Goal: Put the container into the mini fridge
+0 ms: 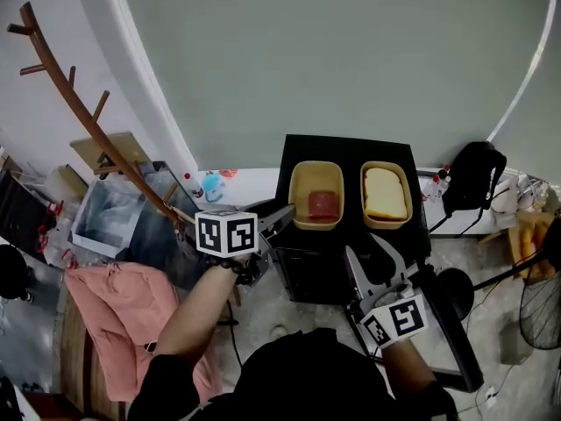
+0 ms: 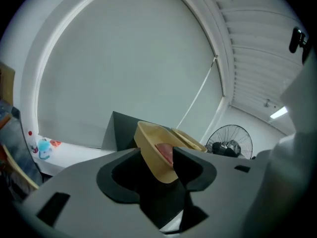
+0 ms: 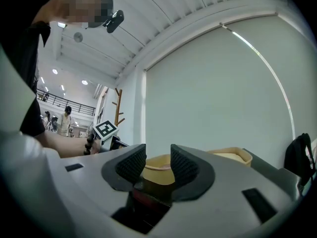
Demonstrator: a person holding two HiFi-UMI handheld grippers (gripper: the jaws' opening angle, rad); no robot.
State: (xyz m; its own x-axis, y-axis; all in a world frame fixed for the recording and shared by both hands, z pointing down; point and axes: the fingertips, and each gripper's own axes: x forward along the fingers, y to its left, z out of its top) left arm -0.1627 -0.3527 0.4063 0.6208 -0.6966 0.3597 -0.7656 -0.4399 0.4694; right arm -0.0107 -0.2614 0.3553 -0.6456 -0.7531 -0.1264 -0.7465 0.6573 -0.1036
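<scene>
Two yellow containers stand side by side on the black mini fridge (image 1: 351, 150). The left container (image 1: 316, 196) holds something red, the right container (image 1: 386, 193) something pale. My left gripper (image 1: 282, 217) reaches to the near left corner of the red-filled container (image 2: 151, 150). That corner shows in the gap of the left gripper (image 2: 157, 155), and I see no pad pressing on it. My right gripper (image 1: 372, 261) hangs lower, in front of the fridge. The right gripper (image 3: 157, 165) is open with nothing between its jaws, and both containers (image 3: 161, 162) rise beyond them.
The fridge door (image 1: 451, 323) stands swung out at the right, beside my right arm. A wooden coat rack (image 1: 79, 103) and a pink cloth (image 1: 123, 314) are at the left. A black bag (image 1: 473, 178) and a fan (image 1: 535, 296) are at the right.
</scene>
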